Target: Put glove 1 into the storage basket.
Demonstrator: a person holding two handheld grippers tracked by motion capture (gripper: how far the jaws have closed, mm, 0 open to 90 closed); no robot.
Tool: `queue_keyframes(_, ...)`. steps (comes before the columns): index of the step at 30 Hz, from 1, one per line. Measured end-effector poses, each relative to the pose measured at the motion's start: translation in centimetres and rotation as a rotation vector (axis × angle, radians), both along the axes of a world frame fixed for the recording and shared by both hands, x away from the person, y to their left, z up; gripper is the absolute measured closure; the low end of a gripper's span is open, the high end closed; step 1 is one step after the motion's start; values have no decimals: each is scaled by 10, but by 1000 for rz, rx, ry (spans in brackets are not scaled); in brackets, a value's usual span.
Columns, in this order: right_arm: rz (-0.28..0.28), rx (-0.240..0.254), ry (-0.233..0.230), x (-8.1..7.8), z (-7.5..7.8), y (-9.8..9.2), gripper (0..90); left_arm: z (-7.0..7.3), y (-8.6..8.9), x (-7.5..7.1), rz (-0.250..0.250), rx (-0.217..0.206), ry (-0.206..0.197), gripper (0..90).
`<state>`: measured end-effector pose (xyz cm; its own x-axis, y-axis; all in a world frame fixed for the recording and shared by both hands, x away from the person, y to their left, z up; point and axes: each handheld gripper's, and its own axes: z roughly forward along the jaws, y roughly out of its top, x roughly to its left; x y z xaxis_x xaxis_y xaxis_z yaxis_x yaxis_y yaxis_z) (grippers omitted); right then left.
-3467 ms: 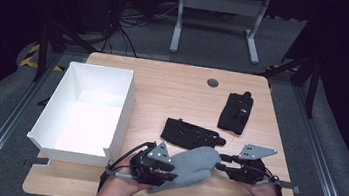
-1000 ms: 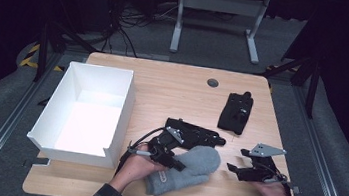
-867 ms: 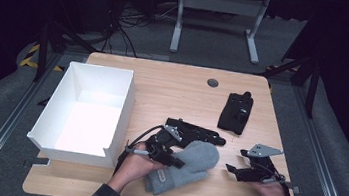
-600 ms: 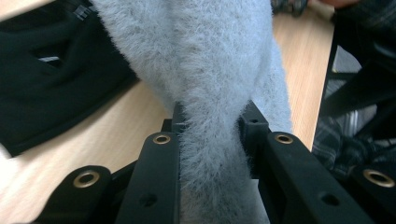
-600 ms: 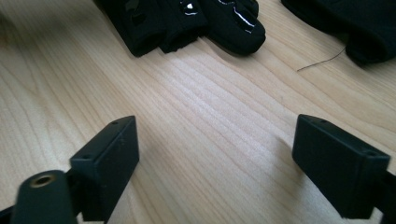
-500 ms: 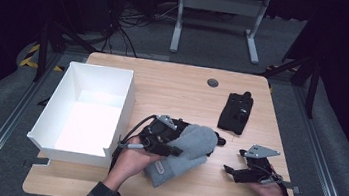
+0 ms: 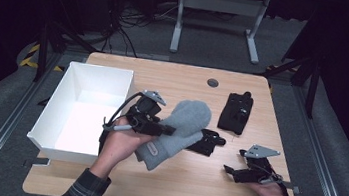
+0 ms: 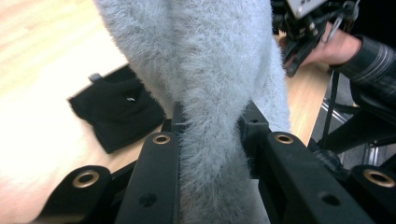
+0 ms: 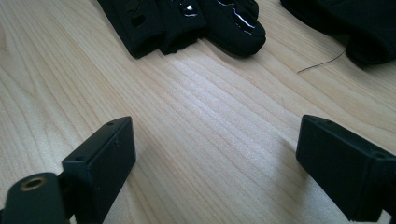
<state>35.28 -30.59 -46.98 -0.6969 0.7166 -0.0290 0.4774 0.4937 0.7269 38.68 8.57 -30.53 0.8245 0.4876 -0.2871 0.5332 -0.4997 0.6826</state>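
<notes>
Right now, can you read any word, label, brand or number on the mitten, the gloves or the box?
Small tag on the grey mitten, near its cuff: too small to read.
Glossy marks on the black glove: shapes, no legible letters.
White box: no text seen.

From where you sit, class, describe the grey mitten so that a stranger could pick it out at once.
Find the white box at the table's left. Just right of it, the left gripper holds the grey mitten lifted over a black glove. It is the one pale, fuzzy item; both gloves nearby are black and lie flat.
</notes>
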Motion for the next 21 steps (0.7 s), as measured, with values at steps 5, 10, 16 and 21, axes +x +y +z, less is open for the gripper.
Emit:
queue_keyframes(5,0,0,0,0,0,0,122,23,16,5,37,-4,-30,747)
queue_keyframes(10,0,0,0,0,0,0,122,43,39,10,93,-8,-60,748)
queue_keyframes(16,0,0,0,0,0,0,122,55,69,16,170,-32,-73,748)
queue_keyframes(21,0,0,0,0,0,0,122,59,95,17,240,-35,-80,748)
